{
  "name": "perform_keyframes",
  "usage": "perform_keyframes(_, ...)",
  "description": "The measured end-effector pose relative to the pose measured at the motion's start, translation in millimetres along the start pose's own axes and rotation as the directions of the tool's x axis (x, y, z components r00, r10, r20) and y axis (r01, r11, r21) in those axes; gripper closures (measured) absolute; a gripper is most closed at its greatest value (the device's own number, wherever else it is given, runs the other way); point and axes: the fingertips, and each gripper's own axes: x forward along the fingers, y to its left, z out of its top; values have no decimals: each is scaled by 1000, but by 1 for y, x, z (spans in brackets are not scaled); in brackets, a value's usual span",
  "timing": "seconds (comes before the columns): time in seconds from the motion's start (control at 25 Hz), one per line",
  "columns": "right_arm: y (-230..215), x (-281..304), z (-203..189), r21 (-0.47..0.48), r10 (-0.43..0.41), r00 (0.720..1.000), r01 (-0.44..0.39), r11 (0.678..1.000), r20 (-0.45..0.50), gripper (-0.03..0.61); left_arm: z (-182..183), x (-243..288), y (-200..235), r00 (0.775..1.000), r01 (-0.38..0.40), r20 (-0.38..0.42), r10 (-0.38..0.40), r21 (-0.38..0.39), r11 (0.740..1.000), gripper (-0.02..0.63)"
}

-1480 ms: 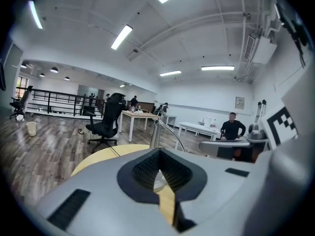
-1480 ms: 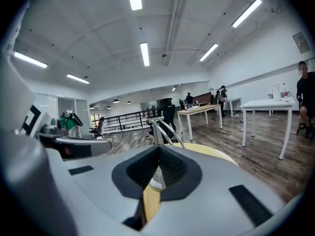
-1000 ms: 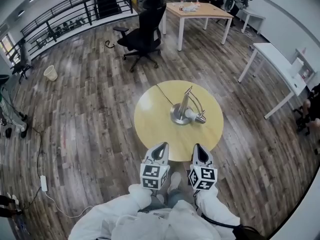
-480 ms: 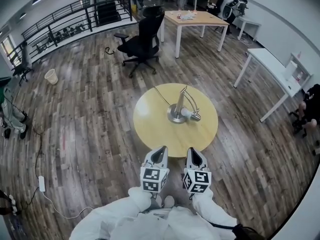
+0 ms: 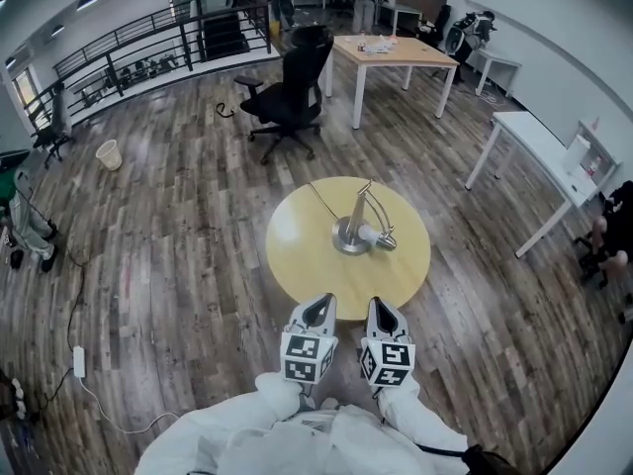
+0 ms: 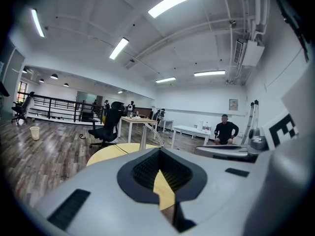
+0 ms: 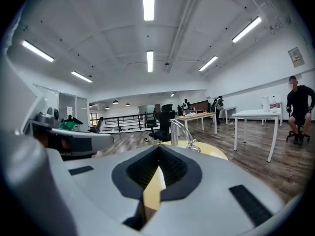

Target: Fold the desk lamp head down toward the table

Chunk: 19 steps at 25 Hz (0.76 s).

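Both tools were pressed shut with nothing in them. The left gripper (image 5: 318, 308) and the right gripper (image 5: 381, 310) were held side by side, close to the person's body, just short of the near edge of the round yellow table (image 5: 307, 255). Neither touched the table or anything on it.

The desk lamp (image 5: 358, 221) stood near the middle of the table on a round metal base. Its arm rose upright and bent over, and the lamp head (image 5: 381, 236) hung low on the right side, near the tabletop. Whether it touched the wood I could not tell. The fold looked largely done.

If more folding was wanted, my judgement was that one gripper should steady the base while the other opened, took the arm close to the head, and eased it down slowly. A push from one side alone could have tipped or slid the lamp. A thin cord (image 5: 321, 198) ran from the base toward the far edge and should have been kept out of the way.

The tabletop was otherwise bare. Around it lay a dark wood-plank floor (image 5: 178, 245), a black office chair (image 5: 292, 77), a wooden desk (image 5: 396, 49), a white desk (image 5: 539, 137), a black railing (image 5: 148, 52) and a small waste bin (image 5: 109, 153). A person (image 5: 613, 231) sat at the far right.
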Motion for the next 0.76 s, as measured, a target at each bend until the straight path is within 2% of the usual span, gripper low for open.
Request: perform_keyframes(0.76,-8,10,7,-18,3,1000,-3,1000,2,567,3,13,1,1000,-4,-7,4,9,1000,615)
